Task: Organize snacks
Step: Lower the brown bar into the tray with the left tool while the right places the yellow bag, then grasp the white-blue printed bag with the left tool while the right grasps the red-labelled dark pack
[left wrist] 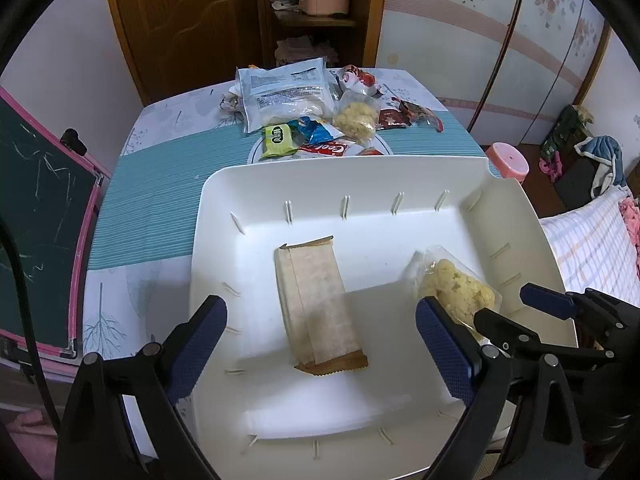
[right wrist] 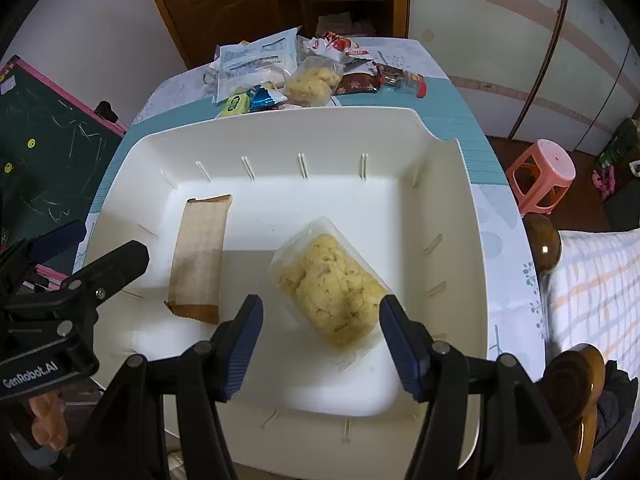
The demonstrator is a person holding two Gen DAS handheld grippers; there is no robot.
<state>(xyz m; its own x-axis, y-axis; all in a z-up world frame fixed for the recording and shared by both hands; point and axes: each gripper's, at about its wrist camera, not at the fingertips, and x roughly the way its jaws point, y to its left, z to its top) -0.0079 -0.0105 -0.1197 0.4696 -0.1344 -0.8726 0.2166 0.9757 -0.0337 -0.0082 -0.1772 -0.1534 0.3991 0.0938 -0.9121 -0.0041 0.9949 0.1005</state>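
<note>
A wide white plastic bin [right wrist: 452, 184] sits on the bench. Both grippers tilt steeply down over it, fingers wide apart: left gripper [left wrist: 320, 348] above a tan paper-wrapped bar [left wrist: 316, 304], right gripper [right wrist: 320, 344] straddling a clear bag of yellow puffed snack [right wrist: 332, 284], not gripping.

plate [left wrist: 256, 151] mostly hidden under snacks [left wrist: 320, 136], perhaps round.

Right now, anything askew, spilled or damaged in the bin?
Nothing spilled or torn. In the white bin, the brown wrapper bar and the clear pack of yellow snack both lie diagonal to its walls. Remaining snacks sit heaped beyond it.
</note>
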